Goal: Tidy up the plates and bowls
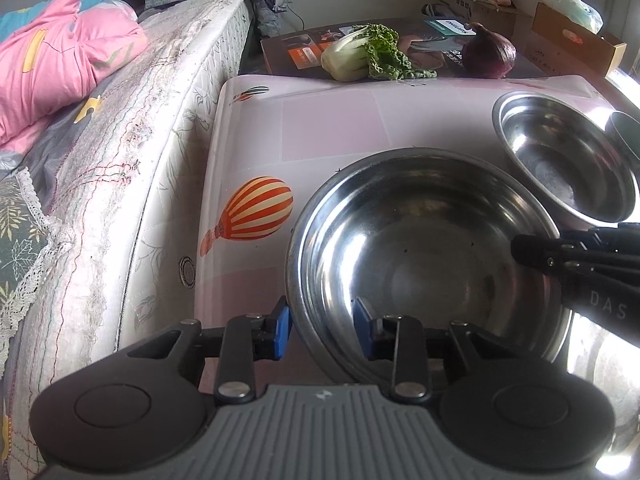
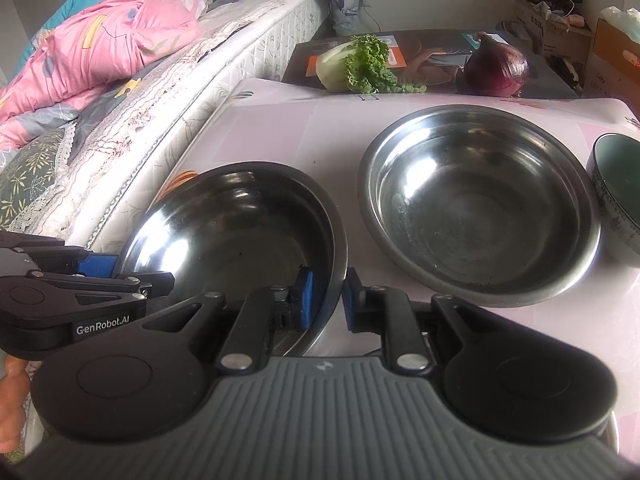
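A steel bowl [image 1: 424, 248] [image 2: 240, 232] is tilted over the pink table, its rim between the pads of both grippers. My left gripper [image 1: 322, 330] straddles its near-left rim, one blue pad outside and one inside. My right gripper [image 2: 328, 300] straddles its right rim the same way, jaws narrow on it. A second steel bowl [image 2: 480, 204] [image 1: 560, 160] sits on the table to the right. A dark ceramic bowl [image 2: 620, 200] stands at the far right. Another steel surface [image 1: 600, 376] shines under the held bowl.
A mattress [image 1: 132, 152] with pink bedding [image 1: 60, 60] runs along the table's left edge. A cabbage [image 2: 352, 64] and a red onion [image 2: 496, 66] lie on a dark box behind the table. Cardboard boxes [image 1: 568, 36] stand at back right.
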